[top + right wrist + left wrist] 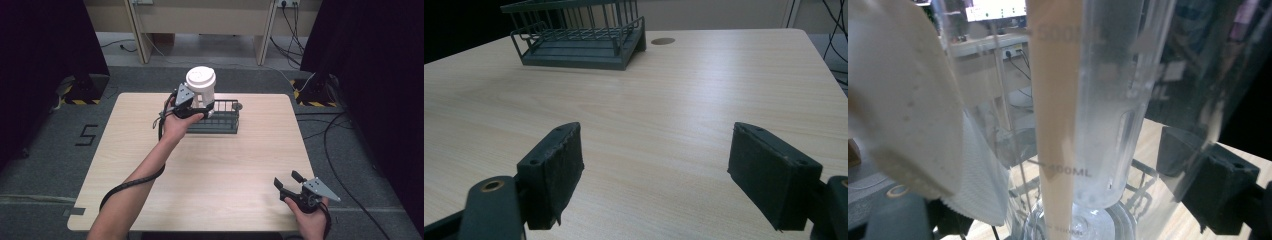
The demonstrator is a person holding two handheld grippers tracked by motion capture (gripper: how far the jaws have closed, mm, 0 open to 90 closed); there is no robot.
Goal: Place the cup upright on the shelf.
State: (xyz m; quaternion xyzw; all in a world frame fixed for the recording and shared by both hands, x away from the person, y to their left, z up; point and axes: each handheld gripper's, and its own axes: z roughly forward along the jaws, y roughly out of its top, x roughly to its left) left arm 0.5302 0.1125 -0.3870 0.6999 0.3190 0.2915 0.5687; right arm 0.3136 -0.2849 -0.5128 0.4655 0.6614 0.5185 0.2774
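While clamped, measuring cup [201, 86] over wire basket [220, 117]

1. The high view looks forward and down from above the person's side onto the whole wooden table [215, 165]
2. The left gripper view sits very close against a clear measuring cup [1108, 100], facing through it
3. The right gripper view looks low across the tabletop toward the wire rack [579, 35], which the high view shares
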